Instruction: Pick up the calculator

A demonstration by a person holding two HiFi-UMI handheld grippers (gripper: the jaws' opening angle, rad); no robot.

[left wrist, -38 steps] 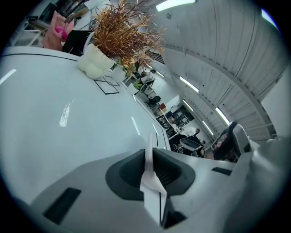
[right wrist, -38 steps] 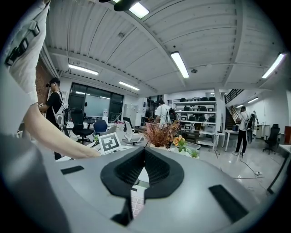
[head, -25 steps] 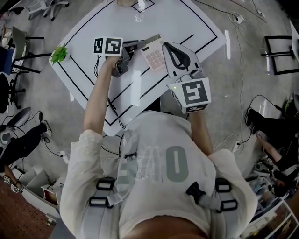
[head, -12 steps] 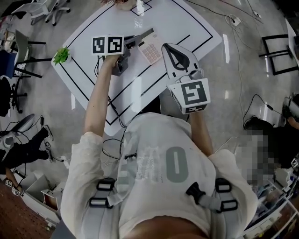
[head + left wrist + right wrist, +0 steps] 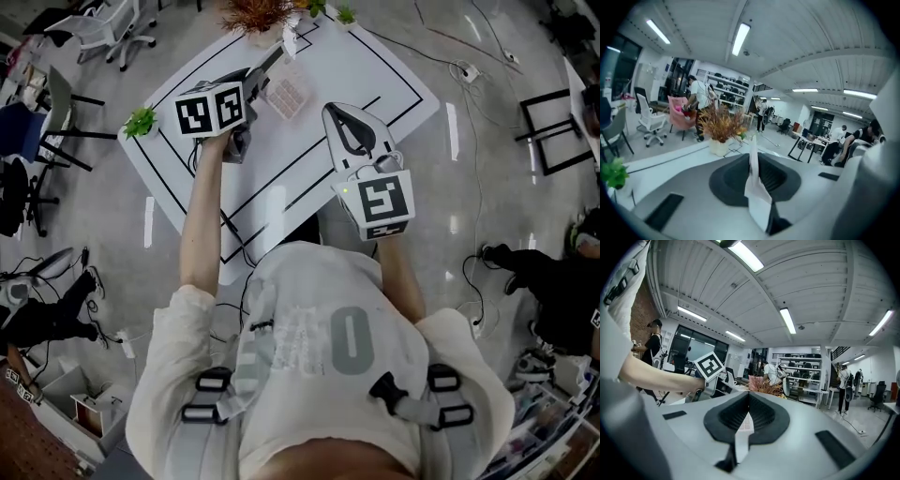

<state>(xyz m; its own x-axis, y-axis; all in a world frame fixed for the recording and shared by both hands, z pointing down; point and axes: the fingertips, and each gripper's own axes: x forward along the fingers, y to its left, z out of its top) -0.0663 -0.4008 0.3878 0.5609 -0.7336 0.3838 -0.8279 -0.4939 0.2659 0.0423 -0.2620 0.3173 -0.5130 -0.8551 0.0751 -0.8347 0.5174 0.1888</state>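
The right claw (image 5: 331,111), nearest the person, is pressed together and empty. Ahead and to its left, the left claw (image 5: 269,62) pinches the calculator (image 5: 287,95) by one edge. The calculator has just risen with that claw and appears clear of the white table (image 5: 375,66) beneath it. The pickup looks essentially done.

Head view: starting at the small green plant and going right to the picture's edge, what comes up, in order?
small green plant → calculator → right gripper → black metal frame on the floor
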